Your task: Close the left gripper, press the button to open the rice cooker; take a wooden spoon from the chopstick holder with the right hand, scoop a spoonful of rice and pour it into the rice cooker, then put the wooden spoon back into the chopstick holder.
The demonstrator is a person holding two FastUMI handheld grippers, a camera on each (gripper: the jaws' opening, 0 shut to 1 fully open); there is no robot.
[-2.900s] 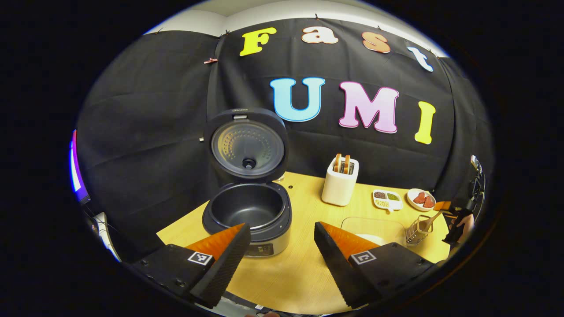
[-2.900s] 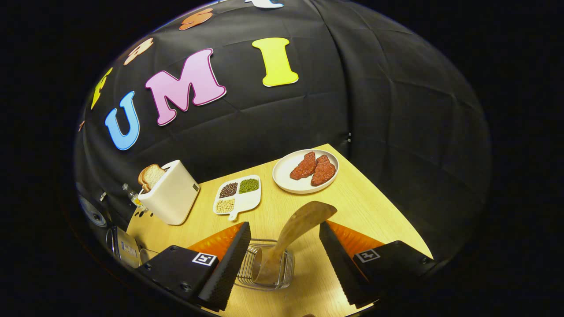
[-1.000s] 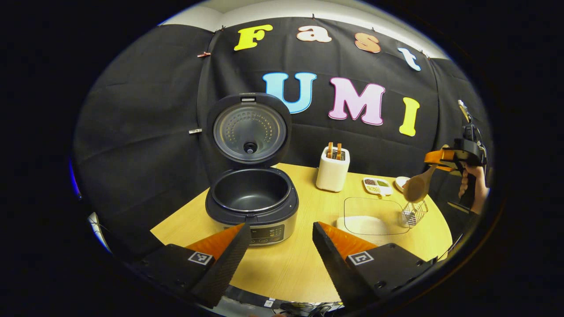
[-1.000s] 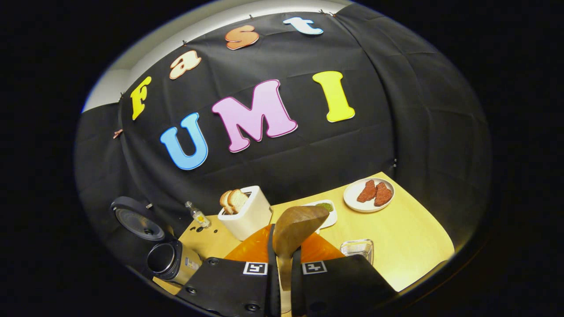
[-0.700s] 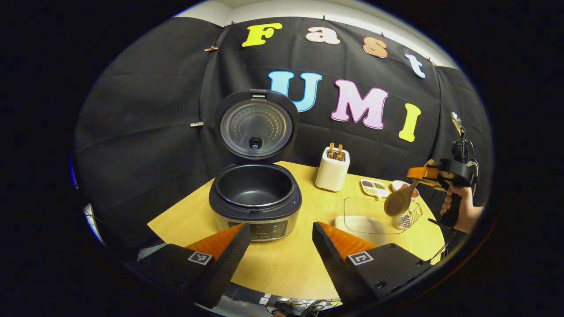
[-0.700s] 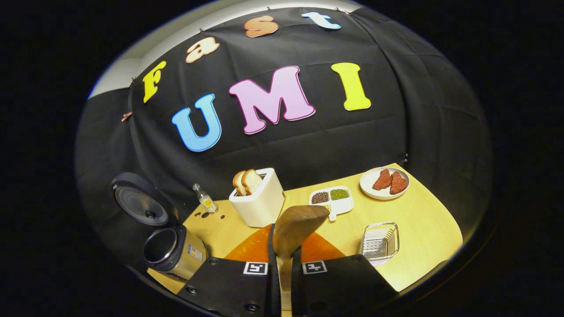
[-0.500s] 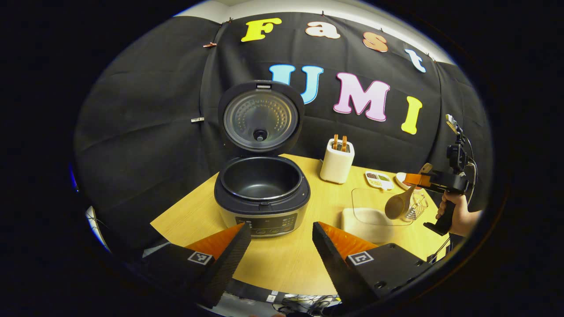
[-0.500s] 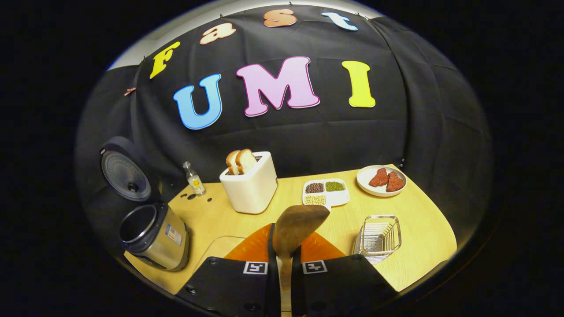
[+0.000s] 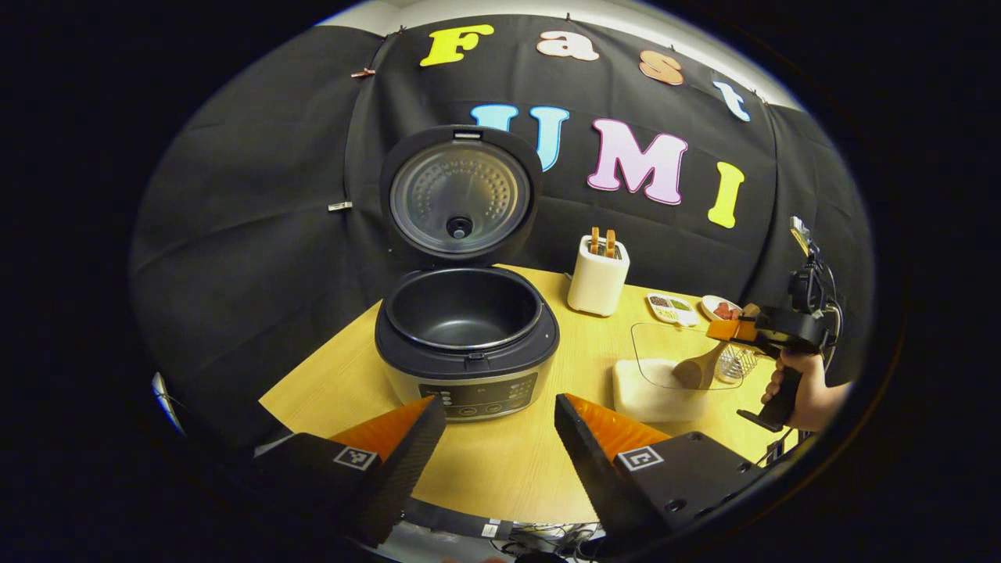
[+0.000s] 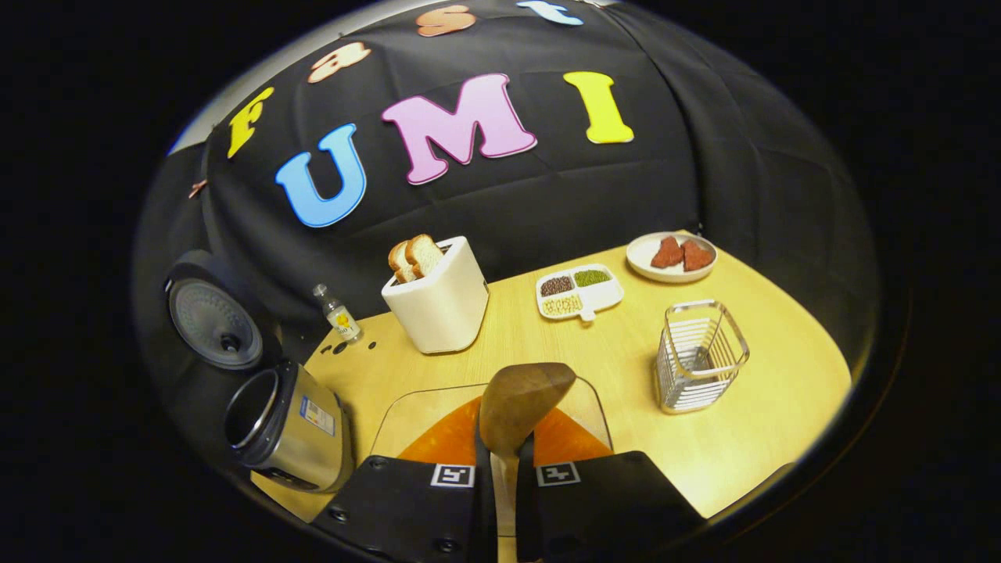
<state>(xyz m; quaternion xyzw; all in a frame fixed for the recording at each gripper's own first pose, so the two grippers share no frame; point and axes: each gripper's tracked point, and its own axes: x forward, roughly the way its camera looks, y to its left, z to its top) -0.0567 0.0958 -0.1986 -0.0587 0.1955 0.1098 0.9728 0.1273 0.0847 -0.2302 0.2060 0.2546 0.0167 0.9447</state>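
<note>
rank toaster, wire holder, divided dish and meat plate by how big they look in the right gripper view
1. toaster
2. wire holder, somewhat smaller
3. divided dish and meat plate: about alike, so no ranking between them; the plate sits farther from the camera, which may shrink it.

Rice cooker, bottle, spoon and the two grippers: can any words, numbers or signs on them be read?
On the rice cooker front panel: small markings, too small to read.
On the sticker on the cooker's side: blurred, unreadable.
On the small bottle: a label, too small to read.
On the left gripper and right gripper: square black-and-white code marks, no words.
On the wooden spoon: none.
</note>
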